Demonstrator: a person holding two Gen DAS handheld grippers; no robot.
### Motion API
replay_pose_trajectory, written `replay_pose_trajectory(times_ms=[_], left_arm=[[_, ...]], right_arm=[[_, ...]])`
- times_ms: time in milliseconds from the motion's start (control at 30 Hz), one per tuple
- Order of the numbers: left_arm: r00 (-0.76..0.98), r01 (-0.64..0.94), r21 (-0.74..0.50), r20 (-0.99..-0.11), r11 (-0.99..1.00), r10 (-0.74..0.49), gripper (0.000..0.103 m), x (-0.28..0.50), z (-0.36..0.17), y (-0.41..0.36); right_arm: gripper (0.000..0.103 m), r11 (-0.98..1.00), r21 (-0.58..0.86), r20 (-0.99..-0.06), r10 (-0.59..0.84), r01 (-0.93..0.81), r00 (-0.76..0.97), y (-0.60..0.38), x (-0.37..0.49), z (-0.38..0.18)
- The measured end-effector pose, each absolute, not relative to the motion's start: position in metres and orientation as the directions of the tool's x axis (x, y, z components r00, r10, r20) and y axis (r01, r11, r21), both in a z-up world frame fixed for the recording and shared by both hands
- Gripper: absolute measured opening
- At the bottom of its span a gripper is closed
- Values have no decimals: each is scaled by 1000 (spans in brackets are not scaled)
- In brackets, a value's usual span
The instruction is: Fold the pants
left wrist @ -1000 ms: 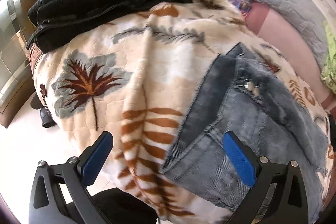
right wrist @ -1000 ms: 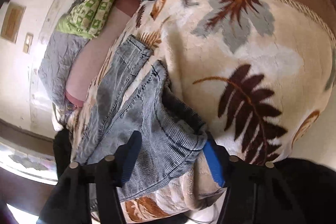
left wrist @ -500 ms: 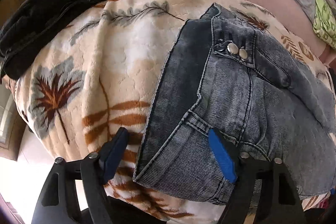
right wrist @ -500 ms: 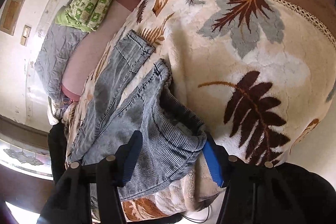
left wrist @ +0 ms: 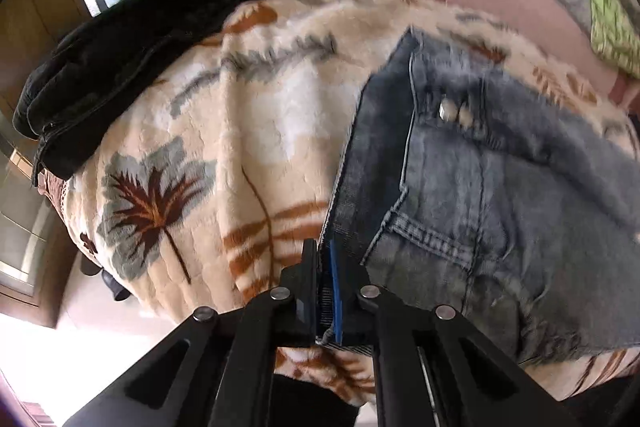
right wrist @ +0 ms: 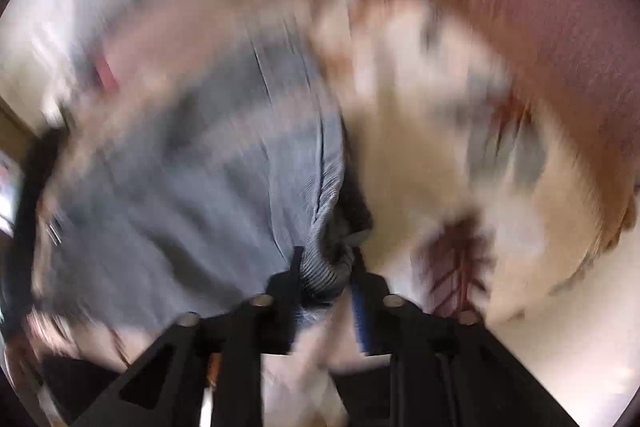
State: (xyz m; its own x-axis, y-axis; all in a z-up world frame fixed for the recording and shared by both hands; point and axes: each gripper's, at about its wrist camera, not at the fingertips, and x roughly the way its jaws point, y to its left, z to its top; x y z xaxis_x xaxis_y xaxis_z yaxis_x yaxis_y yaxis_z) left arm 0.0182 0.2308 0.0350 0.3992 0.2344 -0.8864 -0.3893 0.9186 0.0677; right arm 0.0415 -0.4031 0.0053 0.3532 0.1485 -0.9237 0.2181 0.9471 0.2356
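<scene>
Here, my left gripper [left wrist: 326,291] clamps the waistband edge of the faded blue denim pants [left wrist: 480,195] lying on the leaf-patterned fleece blanket [left wrist: 248,131]; my right gripper [right wrist: 326,283] pinches a bunched hem. No fold is complete yet.

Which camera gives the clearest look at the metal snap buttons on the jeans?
The left wrist view: the two snap buttons show on the jeans, only slightly blurred. The right wrist view is badly motion-blurred; the jeans read as a grey smear and no buttons can be identified.
</scene>
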Motion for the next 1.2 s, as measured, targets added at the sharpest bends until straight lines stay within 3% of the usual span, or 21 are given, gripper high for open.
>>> replay_pose_trajectory(times_ms=[33, 133, 167, 200, 233, 300, 367, 467, 567, 600, 667, 700, 767, 867, 933, 1000, 1100, 1133, 1200], left_arm=[[390, -387, 72, -891, 919, 234, 9, 22, 34, 230], [411, -422, 46, -881, 906, 236, 9, 19, 48, 235], [430, -426, 47, -868, 903, 248, 12, 17, 56, 235], [452, -425, 43, -855, 904, 253, 24, 16, 63, 233], [489, -412, 29, -836, 911, 248, 41, 16, 73, 230], [564, -363, -2, -796, 932, 218, 59, 20, 90, 218], [607, -310, -16, -773, 951, 184, 62, 33, 95, 203], [611, -247, -35, -781, 969, 128, 62, 50, 83, 184], [531, -255, 7, -835, 967, 146, 62, 61, 49, 172], [492, -261, 22, -857, 965, 152, 62, 65, 34, 172], [514, -264, 44, -839, 964, 179, 68, 60, 18, 173], [525, -271, 80, -823, 959, 217, 79, 57, 16, 172], [525, -279, 74, -823, 957, 217, 80, 57, 17, 174], [527, -296, 36, -827, 955, 194, 82, 59, 15, 181], [526, -293, 43, -827, 955, 199, 82, 60, 16, 181], [532, -294, 42, -823, 955, 200, 83, 59, 15, 180], [531, -299, 43, -822, 953, 204, 83, 56, 16, 181], [530, -303, 44, -822, 952, 207, 83, 56, 16, 180], [527, -311, 44, -824, 949, 210, 84, 60, 15, 180]], right_arm=[[43, 929, 255, -937, 169, 268, 307, -412, 40, -9], [51, 897, 329, -892, 193, 295, 409, -431, 34, 12], [63, 887, 347, -869, 183, 304, 459, -438, 34, 24], [70, 874, 386, -831, 190, 296, 523, -445, 38, 38], [71, 872, 398, -814, 192, 285, 548, -447, 44, 46], [71, 874, 429, -786, 238, 227, 570, -445, 70, 55], [71, 880, 435, -789, 270, 191, 552, -438, 100, 52], [70, 911, 366, -864, 258, 187, 433, -424, 151, 22], [26, 954, 250, -936, 195, 163, 292, -407, 176, -13], [16, 975, 192, -941, 150, 113, 304, -396, 178, -6], [16, 991, 117, -924, 84, 66, 374, -383, 175, 16], [16, 998, 33, -903, 11, 45, 430, -374, 173, 30], [16, 998, -49, -877, -56, 28, 477, -364, 177, 38], [26, 988, -146, -900, -155, 54, 408, -365, 192, -7], [30, 992, -87, -909, -118, 93, 401, -382, 181, -7], [50, 991, -9, -901, -65, 130, 429, -391, 167, 10], [51, 985, 52, -866, -38, 165, 498, -400, 129, 47], [52, 983, 108, -858, 17, 148, 514, -400, 115, 58], [68, 958, 266, -845, 178, 108, 504, -400, 88, 64]])
